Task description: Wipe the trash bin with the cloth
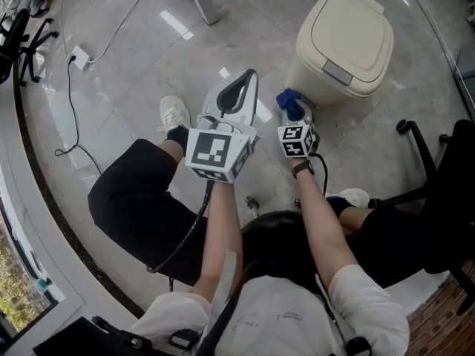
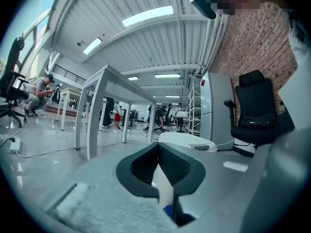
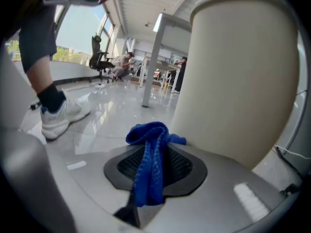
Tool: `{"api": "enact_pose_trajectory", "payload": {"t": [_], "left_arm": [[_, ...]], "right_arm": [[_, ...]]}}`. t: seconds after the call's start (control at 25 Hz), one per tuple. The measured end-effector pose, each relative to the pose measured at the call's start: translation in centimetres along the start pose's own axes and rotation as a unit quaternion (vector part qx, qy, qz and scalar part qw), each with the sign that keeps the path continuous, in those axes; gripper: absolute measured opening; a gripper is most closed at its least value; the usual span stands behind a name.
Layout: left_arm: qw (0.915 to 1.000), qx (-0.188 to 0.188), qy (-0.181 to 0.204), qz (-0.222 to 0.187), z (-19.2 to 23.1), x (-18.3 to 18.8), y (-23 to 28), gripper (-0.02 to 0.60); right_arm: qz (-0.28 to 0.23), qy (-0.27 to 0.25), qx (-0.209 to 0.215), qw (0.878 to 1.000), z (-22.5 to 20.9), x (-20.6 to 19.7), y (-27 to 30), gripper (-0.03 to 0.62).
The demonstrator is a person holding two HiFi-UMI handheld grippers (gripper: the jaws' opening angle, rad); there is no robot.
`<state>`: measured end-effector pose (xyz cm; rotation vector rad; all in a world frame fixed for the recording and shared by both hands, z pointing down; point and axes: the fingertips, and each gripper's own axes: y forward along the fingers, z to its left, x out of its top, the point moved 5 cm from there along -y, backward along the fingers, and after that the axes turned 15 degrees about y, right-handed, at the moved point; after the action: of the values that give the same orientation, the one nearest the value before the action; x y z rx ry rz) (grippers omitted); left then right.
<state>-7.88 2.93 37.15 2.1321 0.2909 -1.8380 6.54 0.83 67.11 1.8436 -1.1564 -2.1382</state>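
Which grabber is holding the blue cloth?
The right gripper: its jaws pinch the fuzzy blue cloth. The left gripper holds nothing.

Right gripper view: the trash bin [image 3: 243, 76] runs off the top and right edges, its base tucked behind the right gripper [image 3: 156, 165]. The cloth [image 3: 149, 169] vanishes at its lower end into the closed jaws. Left gripper view: only the bin's lid peeks over the left gripper [image 2: 159, 164]; a blue speck low between the jaws, possibly cloth. Far-off people [image 2: 160, 116] too small to read.
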Motion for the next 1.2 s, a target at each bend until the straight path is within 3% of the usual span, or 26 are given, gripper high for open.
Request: {"api": "enact_pose_trajectory", "payload": {"t": [0.12, 0.2, 0.28, 0.4, 0.48, 0.56, 0.68, 0.8, 0.92, 1.08, 1.2], "left_arm": [[0.9999, 0.009, -0.004, -0.009, -0.2, 1.1, -0.4, 0.002], [0.9996, 0.016, -0.013, -0.020, -0.4, 2.0, -0.7, 0.002], [0.9994, 0.014, -0.017, -0.028, -0.9, 2.7, -0.9, 0.002], [0.9993, 0.000, -0.017, -0.035, -2.1, 3.3, -0.6, 0.002], [0.9991, -0.009, -0.019, -0.038, -2.9, 3.4, -0.2, 0.002], [0.9990, -0.016, -0.022, -0.037, -3.5, 3.3, 0.3, 0.002], [0.9989, -0.025, -0.025, -0.030, -4.1, 2.8, 1.0, 0.002], [0.9990, -0.036, -0.021, -0.017, -4.5, 1.8, 1.6, 0.002], [0.9989, -0.043, -0.021, -0.006, -4.8, 0.8, 2.1, 0.002], [0.9986, -0.050, -0.018, 0.008, -4.8, -0.2, 2.3, 0.002], [0.9988, -0.042, -0.020, 0.012, -4.2, -0.6, 2.1, 0.002]], "right_arm": [[-0.093, 0.040, -0.002, 0.995, 0.8, 5.2, -4.8, 0.103], [-0.163, 0.051, -0.005, 0.985, 0.6, 9.3, -7.9, 0.101], [-0.233, 0.055, 0.002, 0.971, 0.5, 13.5, -11.2, 0.101], [-0.333, 0.074, 0.009, 0.940, 0.5, 19.1, -16.3, 0.103], [-0.361, 0.093, -0.009, 0.928, -0.5, 20.5, -17.8, 0.103], [-0.356, 0.101, -0.025, 0.928, -1.4, 20.0, -17.3, 0.103], [-0.343, 0.073, -0.012, 0.937, -1.0, 17.4, -14.7, 0.109], [-0.267, 0.040, -0.018, 0.963, -1.1, 13.0, -10.4, 0.107], [-0.193, 0.016, -0.008, 0.981, -1.3, 8.3, -6.0, 0.106], [-0.114, -0.034, 0.016, 0.993, -1.8, 2.6, -1.1, 0.104], [-0.074, -0.019, 0.016, 0.997, -2.2, 0.4, 0.1, 0.103]]}}
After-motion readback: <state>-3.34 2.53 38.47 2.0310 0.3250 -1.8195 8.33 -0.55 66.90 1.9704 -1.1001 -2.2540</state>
